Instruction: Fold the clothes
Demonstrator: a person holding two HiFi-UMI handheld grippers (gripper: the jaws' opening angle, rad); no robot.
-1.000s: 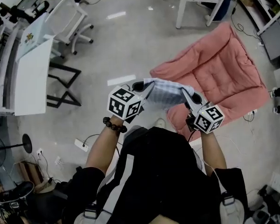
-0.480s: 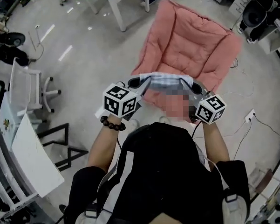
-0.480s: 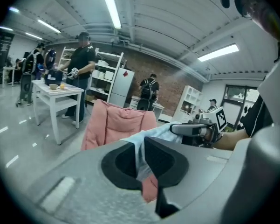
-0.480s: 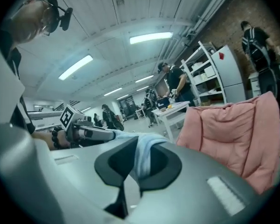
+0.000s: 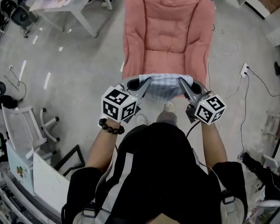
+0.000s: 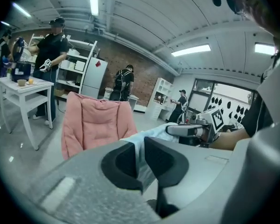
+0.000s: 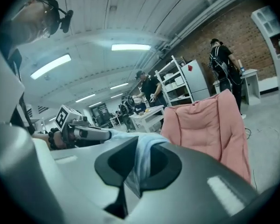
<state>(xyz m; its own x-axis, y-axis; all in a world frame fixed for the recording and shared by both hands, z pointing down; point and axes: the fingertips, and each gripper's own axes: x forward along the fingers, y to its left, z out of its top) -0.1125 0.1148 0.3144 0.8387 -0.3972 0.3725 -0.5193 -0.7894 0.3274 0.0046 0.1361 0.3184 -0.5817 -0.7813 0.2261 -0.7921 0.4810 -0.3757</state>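
Note:
A pale blue checked garment [image 5: 165,85] hangs stretched between my two grippers at waist height. My left gripper [image 5: 139,84] is shut on its left end and my right gripper [image 5: 186,86] is shut on its right end. In the left gripper view the cloth [image 6: 140,148] runs between the dark jaws [image 6: 140,158] towards the other gripper [image 6: 191,130]. In the right gripper view the cloth [image 7: 142,155] is pinched the same way [image 7: 139,164]. A pink padded chair [image 5: 165,29] stands straight ahead, just beyond the garment.
A white table [image 5: 67,1] stands at the far left, a white office chair [image 5: 23,125] on the left. Cables [image 5: 244,73] trail over the grey floor to the right. People stand by shelves and a table [image 6: 23,85] at the brick wall.
The view has swung round, so the pink chair now lies straight ahead instead of up to the right. Both grippers keep the garment stretched between them at the same spacing.

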